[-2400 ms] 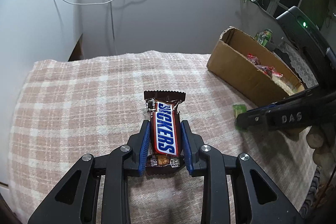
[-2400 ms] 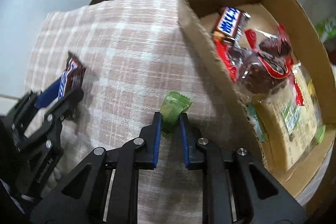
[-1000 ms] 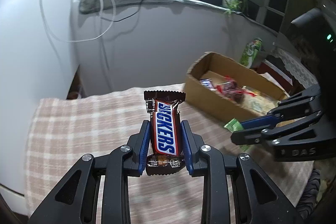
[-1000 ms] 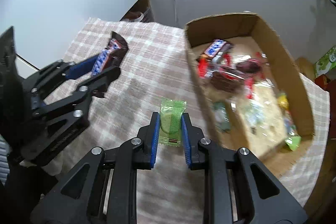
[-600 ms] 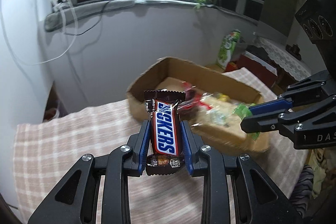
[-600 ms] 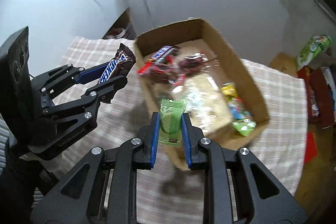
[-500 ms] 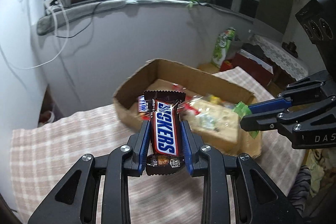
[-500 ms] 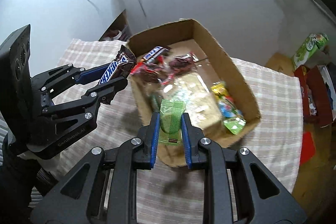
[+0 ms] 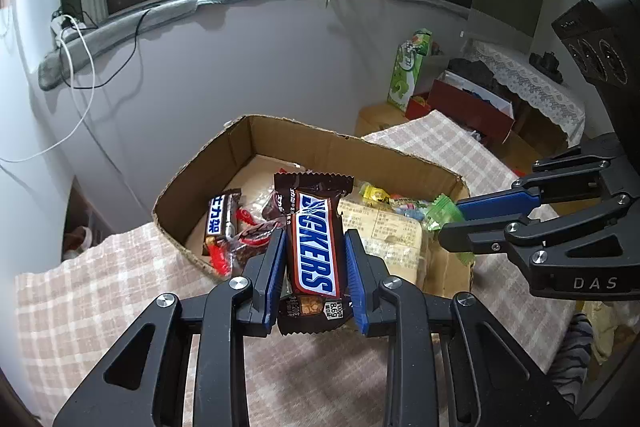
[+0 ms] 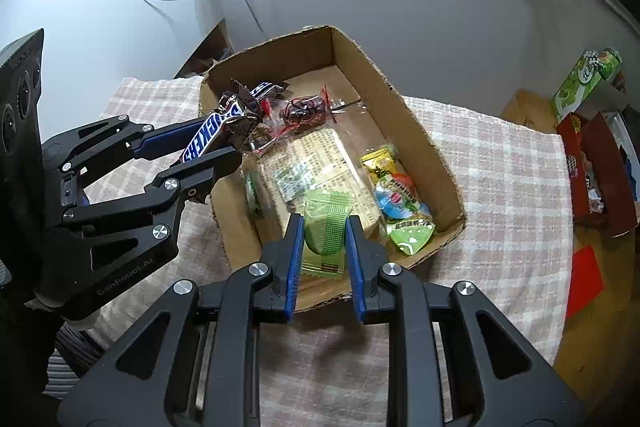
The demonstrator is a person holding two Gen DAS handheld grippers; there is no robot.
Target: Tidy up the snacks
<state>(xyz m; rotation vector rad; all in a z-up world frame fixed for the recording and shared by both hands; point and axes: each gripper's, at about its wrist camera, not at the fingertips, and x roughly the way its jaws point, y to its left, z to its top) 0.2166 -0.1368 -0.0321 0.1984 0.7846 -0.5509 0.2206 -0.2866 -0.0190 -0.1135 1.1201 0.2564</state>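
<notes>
A brown Snickers bar (image 9: 315,247) stands upright between the blue pads of my left gripper (image 9: 314,241), which is shut on it above the near left wall of the open cardboard box (image 9: 248,147). In the right wrist view the same bar (image 10: 218,135) hangs over the box's left rim. My right gripper (image 10: 323,231) is shut on a small green wrapped snack (image 10: 326,233) over the box's near end (image 10: 236,239). From the left wrist view that green snack (image 9: 444,213) shows at the right gripper's tips (image 9: 450,223). Several wrapped snacks lie inside the box.
The box rests on a table with a pink checked cloth (image 10: 500,155). A green carton (image 10: 584,81) and a red box (image 10: 596,167) stand beyond the table's right side. A grey wall (image 9: 240,67) with hanging cables runs behind.
Both grippers have carried their snacks across the table toward the box; the box now lies directly below the fingers in both views. Neither grip has visibly changed.
</notes>
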